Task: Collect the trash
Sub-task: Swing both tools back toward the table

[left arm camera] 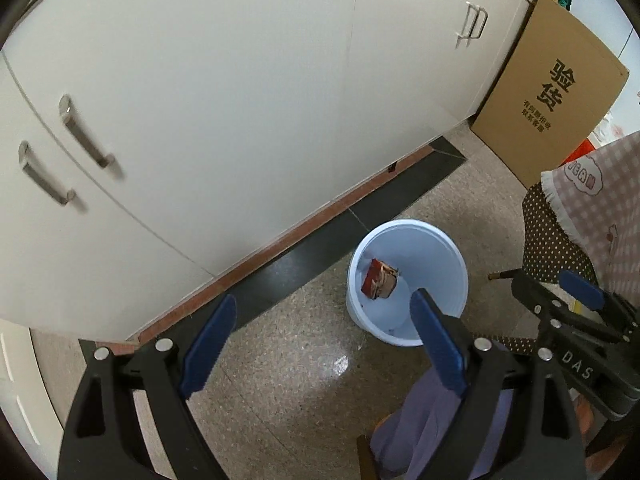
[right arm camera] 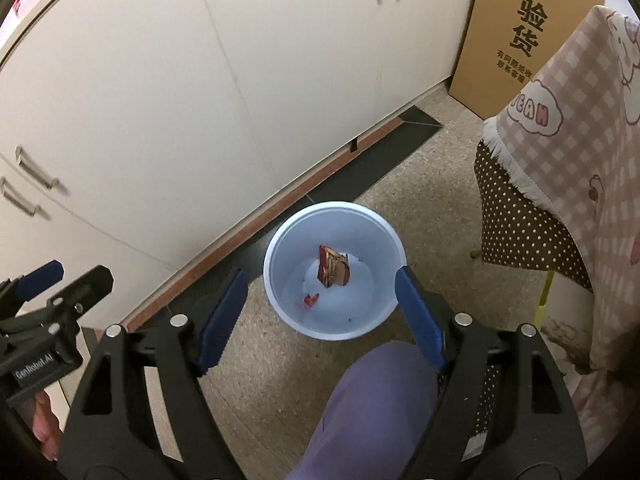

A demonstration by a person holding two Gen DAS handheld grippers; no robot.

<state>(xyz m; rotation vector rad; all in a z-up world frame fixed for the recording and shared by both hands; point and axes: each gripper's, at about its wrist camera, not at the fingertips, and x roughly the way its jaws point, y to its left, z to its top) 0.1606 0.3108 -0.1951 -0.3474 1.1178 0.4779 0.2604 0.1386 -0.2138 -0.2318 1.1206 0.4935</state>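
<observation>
Crumpled wrapper (right arm camera: 333,272) in bin (right arm camera: 280,240), frame centre: light, pinch an edge | both grippers' fingers apart, empty

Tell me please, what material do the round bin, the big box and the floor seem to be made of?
Bin: probably plastic, pale blue, smooth and thin-walled with a slight sheen.
Box: corrugated cardboard, matte brown with printed black characters.
Floor: looks like polished speckled stone or terrazzo; in the left wrist view it reflects light.
</observation>
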